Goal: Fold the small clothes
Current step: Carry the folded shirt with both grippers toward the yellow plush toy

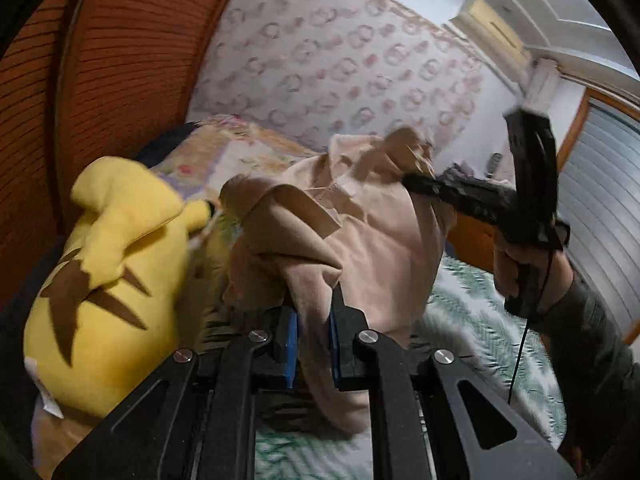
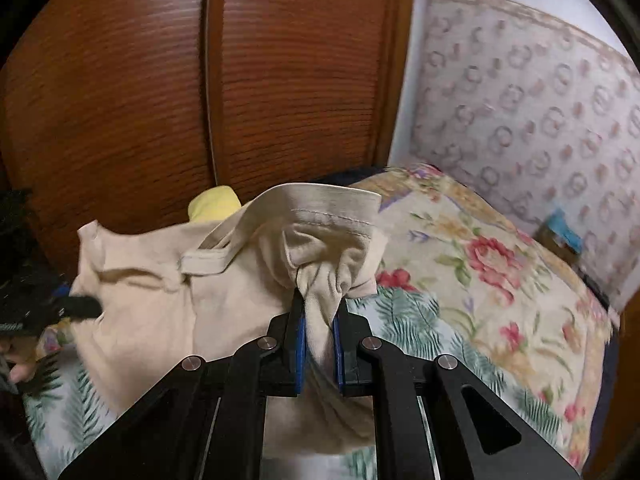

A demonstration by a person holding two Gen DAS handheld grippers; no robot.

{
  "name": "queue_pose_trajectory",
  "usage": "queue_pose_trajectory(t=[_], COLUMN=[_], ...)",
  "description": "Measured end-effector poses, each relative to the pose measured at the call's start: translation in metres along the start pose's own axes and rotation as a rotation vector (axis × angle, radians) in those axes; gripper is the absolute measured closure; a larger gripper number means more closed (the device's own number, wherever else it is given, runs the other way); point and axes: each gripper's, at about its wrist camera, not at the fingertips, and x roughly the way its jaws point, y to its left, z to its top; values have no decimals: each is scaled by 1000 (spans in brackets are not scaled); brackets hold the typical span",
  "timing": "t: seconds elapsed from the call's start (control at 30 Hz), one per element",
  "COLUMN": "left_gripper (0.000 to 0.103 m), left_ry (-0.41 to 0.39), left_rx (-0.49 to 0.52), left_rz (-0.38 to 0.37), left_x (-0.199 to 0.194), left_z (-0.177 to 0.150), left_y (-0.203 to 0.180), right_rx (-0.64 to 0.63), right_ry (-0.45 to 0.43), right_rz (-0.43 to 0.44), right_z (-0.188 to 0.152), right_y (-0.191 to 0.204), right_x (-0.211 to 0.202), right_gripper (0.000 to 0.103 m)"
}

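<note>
Here, beige garment (image 1: 372,216) lifted over the bed (image 1: 472,320) at frame centre, left gripper (image 1: 314,320) jaws clamped on its fabric, right gripper (image 2: 320,320) jaws clamped on a bunched edge, yellow plush toy (image 1: 104,280) at lower left.

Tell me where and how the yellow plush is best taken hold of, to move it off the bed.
Probably the raised ear flap of the plush: it is thin and stands free of the round body, which looks too wide for the fingers. Come from above, on the garment side, with fingers across the flap. Both grippers hold the garment now.
</note>
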Motion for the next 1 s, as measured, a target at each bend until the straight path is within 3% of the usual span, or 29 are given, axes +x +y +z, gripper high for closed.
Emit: queue_pose_trajectory(t=[0.13,0.43,0.5,0.57,0.6,0.63,0.67,0.73,0.87,1.0], left_gripper=[90,86,74,52,52,48,37,28,27,27], left_ry=[10,11,-7,-43,-56,-68,-73,-82,-52,19], left_rx=[-24,-22,-25,-49,-46,-25,-6,32,86,155], left_rz=[23,95,100,65,69,87,99,120,130,182], left_x=[8,1,-6,-15,-19,-23,-24,-23,-6,23], left_z=[-6,-15,-15,-13,-12,-11,-9,-6,3,11], left_y=[13,20,20,23,23,20,18,12,1,-10], right_rx=[-52,-72,-37,-1,17,37,47,62,117,134], right_ry=[30,76,66,33,13,-15,-27,-37,4,88], right_rz=[17,34,11,-13,-15,-32,-43,-16,58,28], right_z=[18,25,25,27,28,27,25,19,-1,-10], right_y=[1,7,0,-5,-7,-12,-16,-21,-29,-36], right_x=[46,77,76,62,59,50,43,31,26,52], right_gripper=[92,90,75,59,53,53,53,52,52,53])
